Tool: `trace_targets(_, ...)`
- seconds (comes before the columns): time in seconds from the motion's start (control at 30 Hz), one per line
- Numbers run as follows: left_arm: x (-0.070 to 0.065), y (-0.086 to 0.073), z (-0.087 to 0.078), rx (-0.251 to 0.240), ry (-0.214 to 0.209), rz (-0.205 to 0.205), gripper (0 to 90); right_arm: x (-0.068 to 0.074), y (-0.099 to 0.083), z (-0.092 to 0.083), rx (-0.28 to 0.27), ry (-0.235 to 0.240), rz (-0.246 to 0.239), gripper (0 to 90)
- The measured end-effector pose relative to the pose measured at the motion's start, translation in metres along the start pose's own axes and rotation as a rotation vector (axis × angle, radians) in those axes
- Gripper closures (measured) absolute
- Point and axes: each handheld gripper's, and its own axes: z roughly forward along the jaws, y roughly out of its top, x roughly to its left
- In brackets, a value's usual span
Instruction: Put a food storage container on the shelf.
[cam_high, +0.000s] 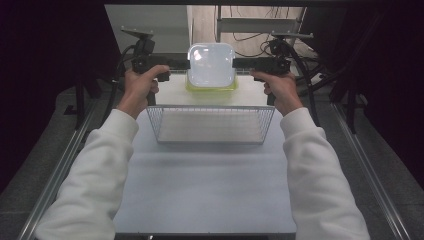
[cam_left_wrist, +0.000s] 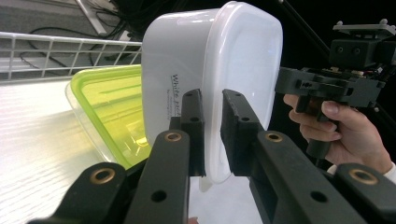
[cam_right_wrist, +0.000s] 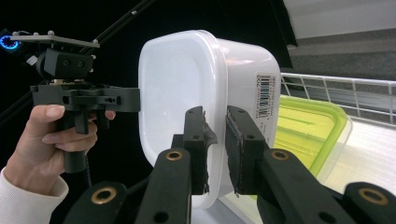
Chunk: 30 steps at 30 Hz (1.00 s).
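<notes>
Behind the wire basket (cam_high: 211, 124) on the desk (cam_high: 205, 185) sat a green-lidded box (cam_high: 192, 86); above it hung the white container (cam_high: 211, 65), both grippers' fingers clamped on its rim, left gripper (cam_high: 175, 64) and right gripper (cam_high: 247, 64) level, facing inward.

The white lidded container (cam_high: 211, 64) hides most of the green-lidded container (cam_high: 212, 88) beneath it in the high view. Its side print (cam_left_wrist: 175, 91) is too small to read. Both white sleeves (cam_high: 95, 175) are cut off at the bottom edge.
</notes>
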Motion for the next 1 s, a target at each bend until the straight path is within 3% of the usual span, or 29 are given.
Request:
trace_targets(0.37,0.017,0.006,0.009,0.015,-0.01,-0.049,79.4,-0.016,0.004,0.011,0.015,-0.005,0.063,77.4)
trace_targets(0.57,0.025,0.011,0.012,0.013,-0.035,-0.118,79.2,-0.021,0.011,0.016,0.024,-0.006,0.11,76.4)
trace_targets(0.83,0.038,0.017,0.019,0.005,-0.075,-0.226,78.5,-0.034,0.017,0.025,0.022,-0.012,0.217,75.3)
trace_targets(1.0,0.046,0.02,0.022,-0.003,-0.088,-0.266,77.5,-0.041,0.02,0.03,0.028,-0.013,0.268,74.4)
